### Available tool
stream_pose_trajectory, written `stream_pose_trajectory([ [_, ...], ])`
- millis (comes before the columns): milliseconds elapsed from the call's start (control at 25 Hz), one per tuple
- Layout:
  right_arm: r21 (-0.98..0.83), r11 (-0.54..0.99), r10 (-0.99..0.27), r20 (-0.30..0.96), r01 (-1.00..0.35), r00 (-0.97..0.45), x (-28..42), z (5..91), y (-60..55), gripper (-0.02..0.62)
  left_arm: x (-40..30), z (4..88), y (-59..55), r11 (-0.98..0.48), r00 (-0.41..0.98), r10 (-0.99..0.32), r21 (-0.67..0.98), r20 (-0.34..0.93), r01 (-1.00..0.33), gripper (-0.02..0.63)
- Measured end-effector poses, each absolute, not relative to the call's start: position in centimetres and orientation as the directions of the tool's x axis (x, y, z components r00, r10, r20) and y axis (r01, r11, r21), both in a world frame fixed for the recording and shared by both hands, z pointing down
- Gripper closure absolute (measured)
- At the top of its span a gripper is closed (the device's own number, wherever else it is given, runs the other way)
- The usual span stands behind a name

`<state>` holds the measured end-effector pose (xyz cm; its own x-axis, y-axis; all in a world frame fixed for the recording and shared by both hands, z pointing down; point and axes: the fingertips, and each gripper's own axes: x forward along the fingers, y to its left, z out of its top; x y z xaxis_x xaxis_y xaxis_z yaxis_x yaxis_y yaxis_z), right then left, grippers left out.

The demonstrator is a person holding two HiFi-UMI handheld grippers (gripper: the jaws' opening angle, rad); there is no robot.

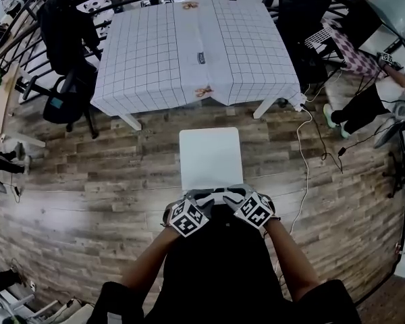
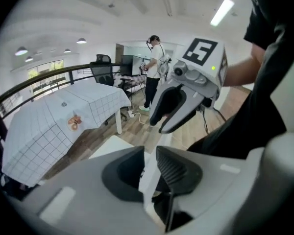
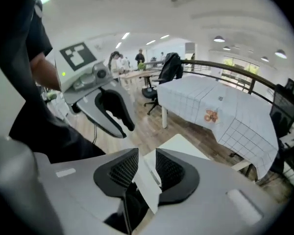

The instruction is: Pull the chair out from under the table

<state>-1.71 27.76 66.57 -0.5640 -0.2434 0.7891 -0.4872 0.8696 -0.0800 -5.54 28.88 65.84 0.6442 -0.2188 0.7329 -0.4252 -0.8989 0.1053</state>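
A: Which way does the chair (image 1: 210, 159) lie from the grippers?

B: Twelve o'clock, already clear of the table (image 1: 155, 59). Its top edge runs nine to three. The left gripper (image 1: 197, 198) pinches that edge, and the right gripper (image 1: 239, 194) straddles it with its jaws wide.

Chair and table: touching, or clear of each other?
Apart. The head view shows a strip of bare wood floor between the far edge of the white chair and the near hem of the cloth on the table.
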Motion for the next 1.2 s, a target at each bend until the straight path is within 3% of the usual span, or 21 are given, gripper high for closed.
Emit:
stream_pose_trajectory([
  [200, -0.096, 0.747, -0.446, 0.661, -0.658, -0.603, 0.3, 63.5, 25.2, 0.492, -4.5, 63.1, 26.5, -0.8, 0.709, -0.386, 0.168, 0.591, -0.576, 0.526],
  [520, -0.035, 0.684, -0.638, 0.455, -0.728, -0.621, 1.8, 56.3, 21.0, 0.503, -4.3, 55.6, 20.8, -0.747, 0.724, -0.557, 0.136, 0.406, -0.651, 0.56],
  [560, -0.053, 0.671, -0.656, 0.423, -0.739, -0.626, 1.9, 55.0, 20.2, 0.511, -4.2, 54.4, 20.2, -0.751, 0.738, -0.562, 0.144, 0.373, -0.644, 0.594],
  [840, -0.038, 0.618, -0.739, 0.31, -0.785, -0.598, -0.1, 48.7, 19.0, 0.597, -4.7, 47.0, 19.1, -0.732, 0.738, -0.631, 0.133, 0.24, -0.668, 0.595],
  [1200, 0.017, 0.483, -0.862, 0.187, -0.876, -0.472, 3.3, 44.4, 14.6, 0.597, -4.5, 44.3, 15.2, -0.638, 0.647, -0.753, 0.106, 0.12, -0.762, 0.595],
])
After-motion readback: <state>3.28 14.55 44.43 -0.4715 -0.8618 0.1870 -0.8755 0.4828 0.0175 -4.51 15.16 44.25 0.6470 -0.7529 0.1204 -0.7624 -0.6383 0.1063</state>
